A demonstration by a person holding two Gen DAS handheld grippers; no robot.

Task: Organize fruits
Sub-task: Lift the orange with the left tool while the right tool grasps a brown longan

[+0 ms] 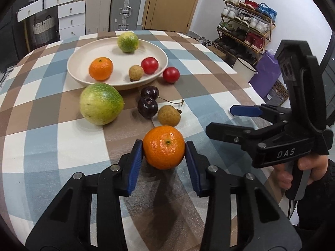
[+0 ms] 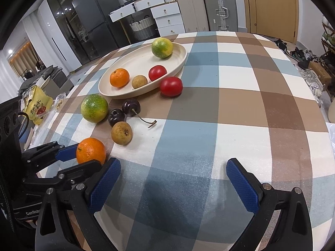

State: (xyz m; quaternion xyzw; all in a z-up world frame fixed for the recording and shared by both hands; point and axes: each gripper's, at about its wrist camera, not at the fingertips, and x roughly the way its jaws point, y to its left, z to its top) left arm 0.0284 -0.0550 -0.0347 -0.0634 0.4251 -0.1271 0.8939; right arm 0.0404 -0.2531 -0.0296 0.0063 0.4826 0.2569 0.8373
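My left gripper [image 1: 164, 153] is shut on an orange mandarin [image 1: 164, 147], which rests low over the checked tablecloth; the mandarin also shows in the right wrist view [image 2: 91, 151]. A cream plate [image 1: 88, 58] farther back holds a green citrus [image 1: 128, 42], another mandarin [image 1: 101, 68], a red tomato [image 1: 149, 65] and a longan [image 1: 136, 72]. On the cloth lie a big green citrus [image 1: 101, 104], two dark cherries [image 1: 147, 107], a longan [image 1: 169, 115] and a tomato [image 1: 171, 74]. My right gripper [image 2: 173, 181] is open and empty to the right.
The round table's edge [image 1: 247, 79] curves away at right, with a shoe rack [image 1: 245, 27] beyond it. A yellow snack bag [image 2: 37, 106] lies at the table's left edge. Suitcases [image 1: 125, 10] and drawers stand behind the table.
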